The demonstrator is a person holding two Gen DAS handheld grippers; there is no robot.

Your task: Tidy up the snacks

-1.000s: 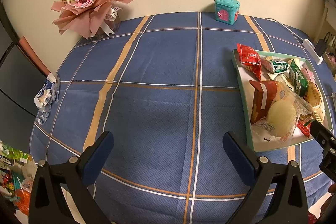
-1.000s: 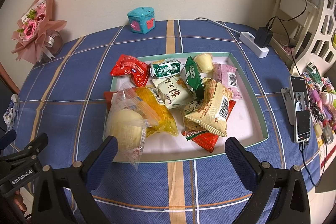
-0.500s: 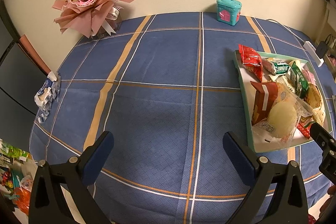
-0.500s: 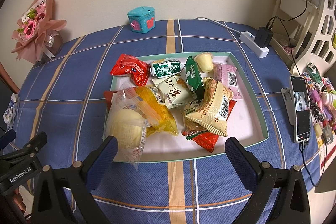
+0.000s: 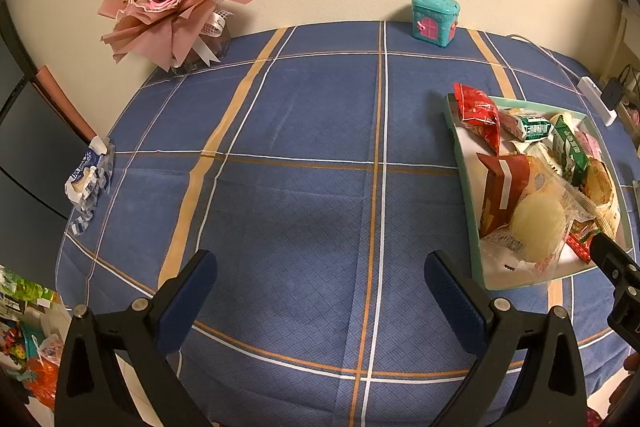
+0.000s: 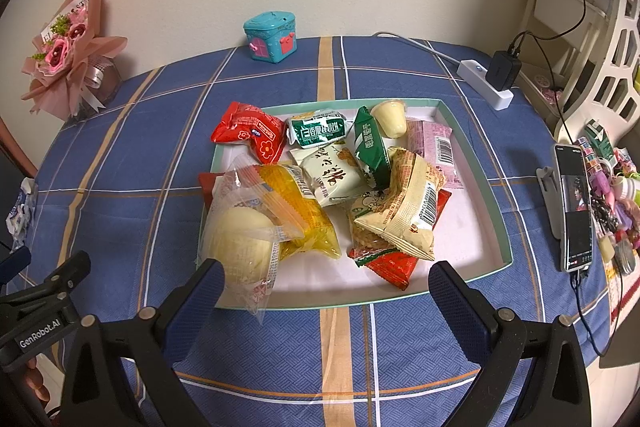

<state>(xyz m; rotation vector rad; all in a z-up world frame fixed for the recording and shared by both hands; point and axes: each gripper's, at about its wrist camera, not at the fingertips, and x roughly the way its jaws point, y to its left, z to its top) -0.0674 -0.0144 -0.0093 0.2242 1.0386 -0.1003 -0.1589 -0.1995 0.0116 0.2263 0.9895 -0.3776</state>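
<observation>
**Snack tray, both grippers idle**

Tray (image 6: 496, 223), mint-rimmed, on blue plaid tablecloth (image 5: 304, 147): holds red packet (image 6: 248, 131), green packets, yellow bag (image 6: 300, 211), clear-wrapped bun (image 6: 240, 243) overhanging the near-left rim, jelly cup (image 6: 390, 117). Left gripper (image 5: 320, 291): jaws wide, empty, over bare cloth. Right gripper (image 6: 326, 297): jaws wide, empty, at the tray's near edge.

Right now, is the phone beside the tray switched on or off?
On: the phone, propped on its stand right of the tray, shows a lit picture onscreen.
</observation>
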